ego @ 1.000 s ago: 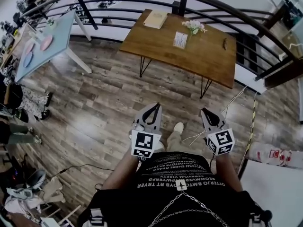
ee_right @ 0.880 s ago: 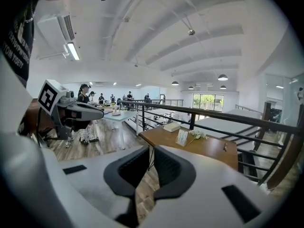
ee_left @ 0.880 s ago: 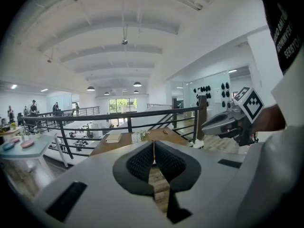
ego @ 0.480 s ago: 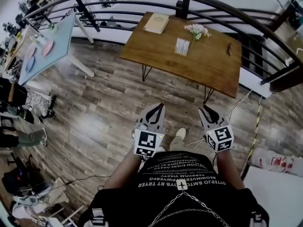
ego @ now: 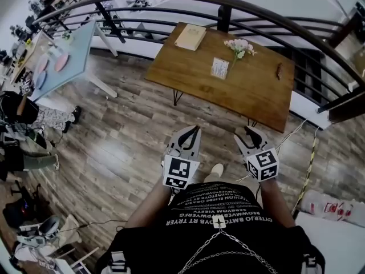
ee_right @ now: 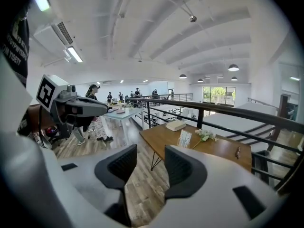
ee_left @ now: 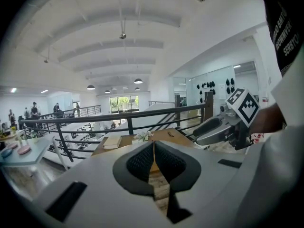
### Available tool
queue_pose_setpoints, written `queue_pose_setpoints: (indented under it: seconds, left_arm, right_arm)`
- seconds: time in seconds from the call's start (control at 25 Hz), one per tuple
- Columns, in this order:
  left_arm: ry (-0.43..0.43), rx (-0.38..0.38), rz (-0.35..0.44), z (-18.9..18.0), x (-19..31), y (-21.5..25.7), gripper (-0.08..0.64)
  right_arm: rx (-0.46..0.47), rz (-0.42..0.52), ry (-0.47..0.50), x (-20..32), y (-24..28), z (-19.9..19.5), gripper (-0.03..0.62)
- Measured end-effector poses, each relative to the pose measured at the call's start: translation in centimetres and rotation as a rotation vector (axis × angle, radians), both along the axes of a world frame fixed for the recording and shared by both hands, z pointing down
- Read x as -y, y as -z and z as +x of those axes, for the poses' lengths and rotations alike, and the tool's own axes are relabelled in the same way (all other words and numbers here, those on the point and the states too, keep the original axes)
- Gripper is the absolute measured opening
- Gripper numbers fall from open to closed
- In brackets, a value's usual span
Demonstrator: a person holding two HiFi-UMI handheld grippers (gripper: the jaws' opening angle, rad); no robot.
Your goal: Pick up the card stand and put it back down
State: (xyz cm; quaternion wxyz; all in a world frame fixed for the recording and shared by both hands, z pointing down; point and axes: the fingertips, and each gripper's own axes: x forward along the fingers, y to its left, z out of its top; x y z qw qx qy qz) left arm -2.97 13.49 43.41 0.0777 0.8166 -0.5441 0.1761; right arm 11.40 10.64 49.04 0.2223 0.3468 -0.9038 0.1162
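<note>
While the card stand [ego: 219,68] stands upright on a wooden table [ego: 251,93], it is well ahead of both grippers, and bare plank floor [ego: 131,124] lies between them and the table's near edge. Just beside the stand, on the right gripper's side, lies a spray of pale flowers [ego: 239,45]. Farther off, on the left gripper's side, a closed book [ego: 190,36] rests near the table's far corner. The right gripper [ego: 247,132], held low before the person's body, points toward the table. Its jaws are spreading apart with nothing between them, only floor showing in the gap. The left gripper [ego: 195,130], alongside it, has its jaws pressed together and empty. A dark curved railing [ego: 228,4] runs beyond the table.
</note>
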Motion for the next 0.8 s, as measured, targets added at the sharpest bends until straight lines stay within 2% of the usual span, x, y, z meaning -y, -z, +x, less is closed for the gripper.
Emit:
queue_pose_setpoints:
  seconds: [0.44, 0.8]
  left_arm:
    - [0.105, 0.036, 0.018, 0.5, 3.8, 1.6, 0.029]
    - [0.119, 0.063, 0.009, 2.3, 4.9, 1.4, 0.029]
  right_arm:
    - [0.019, -0.012, 0.13, 4.6, -0.4, 0.1, 0.188]
    - [0.029, -0.03, 0.133, 6.3, -1.2, 2.3, 0.172]
